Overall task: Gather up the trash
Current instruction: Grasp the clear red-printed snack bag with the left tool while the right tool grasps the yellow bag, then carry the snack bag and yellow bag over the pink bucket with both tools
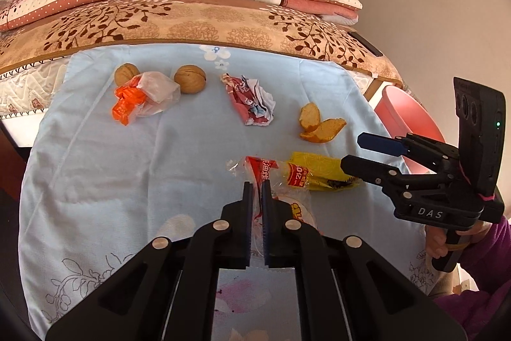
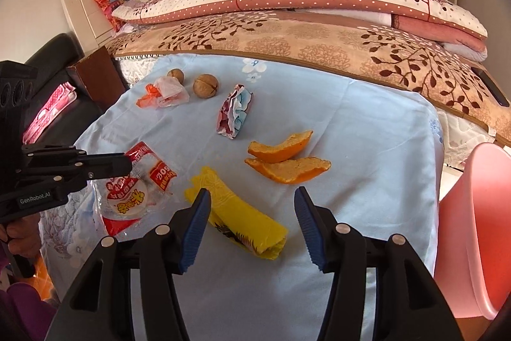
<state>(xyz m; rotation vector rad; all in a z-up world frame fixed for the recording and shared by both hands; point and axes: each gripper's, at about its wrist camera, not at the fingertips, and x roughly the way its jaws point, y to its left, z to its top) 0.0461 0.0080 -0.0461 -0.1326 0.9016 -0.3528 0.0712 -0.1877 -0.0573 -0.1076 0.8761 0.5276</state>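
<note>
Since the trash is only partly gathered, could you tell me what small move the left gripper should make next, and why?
Probably lift. The left gripper is already shut on the clear plastic wrapper with red print, which still lies on the light blue cloth. Raising it slightly would free it for carrying toward the pink bin, while the right gripper hangs open above the yellow bag.

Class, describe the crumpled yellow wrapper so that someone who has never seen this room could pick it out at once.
Start at the pale blue cloth spread in front of the bed, and look along its near edge. There, between the clear red-printed wrapper and the two orange peels, lies the yellow wrapper, under the open right gripper. It alone is plain bright yellow, folded into a long flat strip.
</note>
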